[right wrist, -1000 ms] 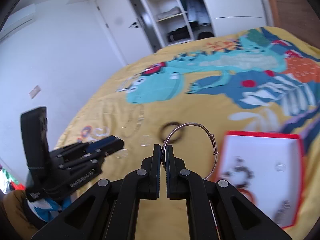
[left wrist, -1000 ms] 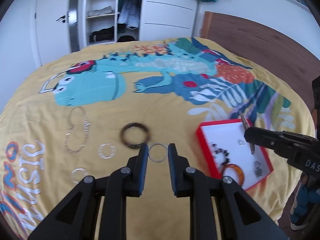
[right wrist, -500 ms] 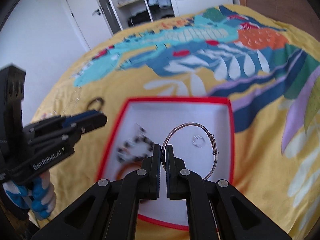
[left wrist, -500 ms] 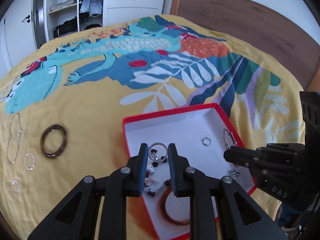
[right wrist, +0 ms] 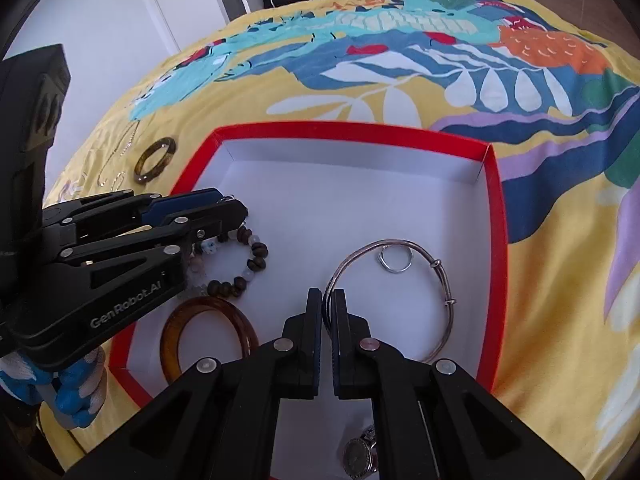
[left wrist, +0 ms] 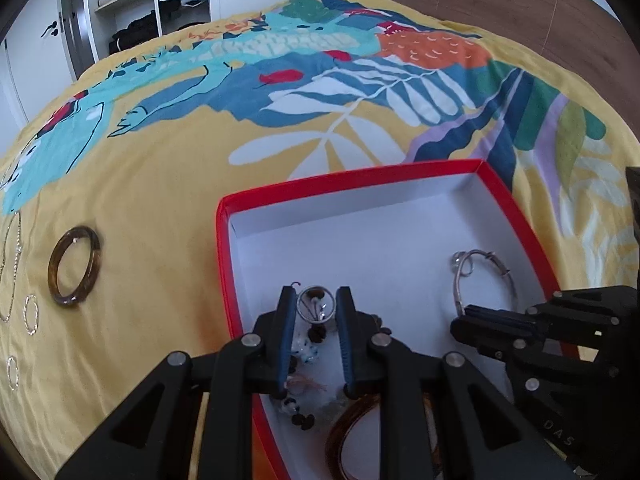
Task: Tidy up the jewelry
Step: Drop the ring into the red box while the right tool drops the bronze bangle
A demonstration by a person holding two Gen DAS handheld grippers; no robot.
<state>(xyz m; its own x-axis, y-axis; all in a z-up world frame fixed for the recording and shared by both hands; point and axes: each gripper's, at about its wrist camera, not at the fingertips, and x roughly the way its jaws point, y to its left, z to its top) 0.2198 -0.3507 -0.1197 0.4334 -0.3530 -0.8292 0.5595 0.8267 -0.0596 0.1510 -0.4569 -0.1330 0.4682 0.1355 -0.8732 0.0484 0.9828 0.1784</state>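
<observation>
A red box with a white inside (left wrist: 516, 216) (right wrist: 498, 216) lies on the yellow bedspread. My left gripper (left wrist: 316, 308) is shut on a small silver hoop (left wrist: 304, 308) and holds it over the box's near left part, above a beaded bracelet (right wrist: 244, 264). My right gripper (right wrist: 327, 304) is shut on a thin silver bangle (right wrist: 440, 276), which hangs low in the box near a small silver ring (right wrist: 394, 258). An amber bangle (right wrist: 192, 328) and a watch (right wrist: 358, 458) lie in the box too.
On the bedspread left of the box lie a dark brown bangle (left wrist: 74, 266), small silver hoops (left wrist: 30, 314) and a thin chain (left wrist: 12, 264). A wardrobe and a door stand beyond the bed. A wooden headboard is at the far right.
Both grippers have moved from over the bedspread to over the box and lower into it, each carrying its piece. The silver bangle now hangs close to the box floor.
</observation>
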